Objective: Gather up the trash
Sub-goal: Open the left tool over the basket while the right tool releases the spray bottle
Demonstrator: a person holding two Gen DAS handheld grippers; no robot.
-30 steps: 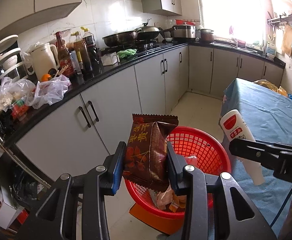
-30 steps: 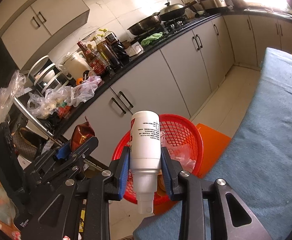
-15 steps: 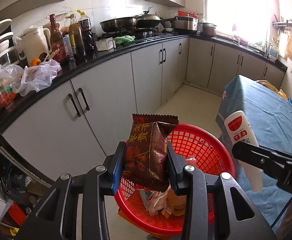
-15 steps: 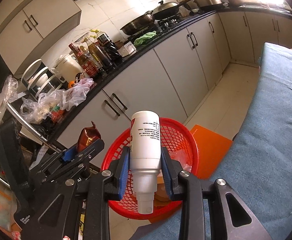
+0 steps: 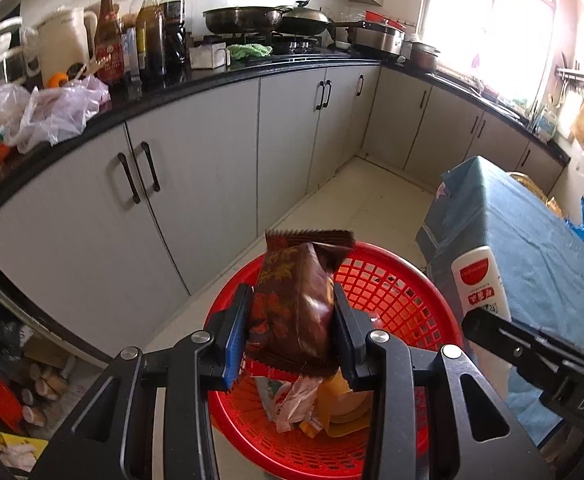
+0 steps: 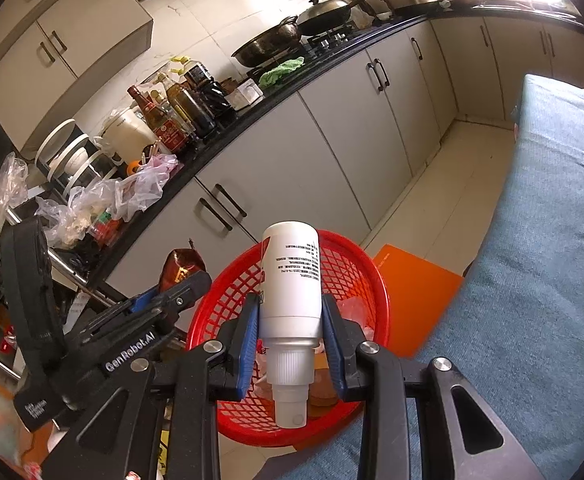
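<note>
While both tongs hang above red basket [image 5: 403, 296]: left tongs [image 5: 292, 330] clenched on brown snack packet [image 5: 295, 300], directly over opening, nearer. Right tongs [image 6: 291, 342] gripping white bottle [image 6: 292, 280], long axis pointing away toward far rim.

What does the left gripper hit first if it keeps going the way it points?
Likely the red basket: the left gripper, shut on the brown snack packet, points down into it, toward the wrappers inside. Depth unclear.
</note>
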